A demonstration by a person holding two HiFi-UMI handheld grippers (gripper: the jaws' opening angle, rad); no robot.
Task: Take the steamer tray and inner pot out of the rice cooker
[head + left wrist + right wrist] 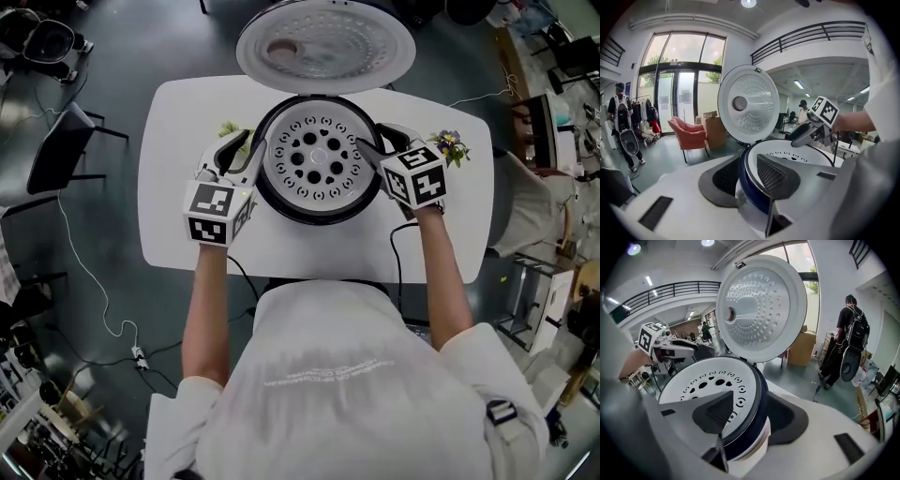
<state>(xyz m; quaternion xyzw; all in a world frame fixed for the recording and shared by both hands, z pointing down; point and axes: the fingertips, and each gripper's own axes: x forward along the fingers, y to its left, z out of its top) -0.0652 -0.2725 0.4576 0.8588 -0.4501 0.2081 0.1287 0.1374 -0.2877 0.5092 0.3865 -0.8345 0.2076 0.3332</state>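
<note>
- Nearest my head camera is the white top of the person carrying the rig. Both bare forearms reach forward over the table.
- The rice cooker stands mid-table. Its lid is swung fully open and stands up behind it.
- The steamer tray sits in the cooker's mouth. It is a white disc pierced with round holes and short slots.
- The tray covers everything beneath it, so I cannot see the inner pot.
- My left gripper is at the cooker's left side, jaws apart and straddling the rim.
  - One pad is outside, just beside the dark blue wall. The other is over the tray's edge.
  - I see neither pad pressing, so I read it as holding nothing.
- My right gripper is at the cooker's right side, jaws spread wide, and also straddles the rim.
  - Its inner pad hangs above the tray's slotted edge and its outer pad stands clear of the wall.
  - It grips nothing.
- The left gripper's marker cube faces up toward the head camera.
- A sprig of flowers lies on the table just right of the right gripper. Some greenery shows beside the left one.
- In the room behind, a red armchair stands near the glass doors. A person with a backpack stands on the floor.
</note>
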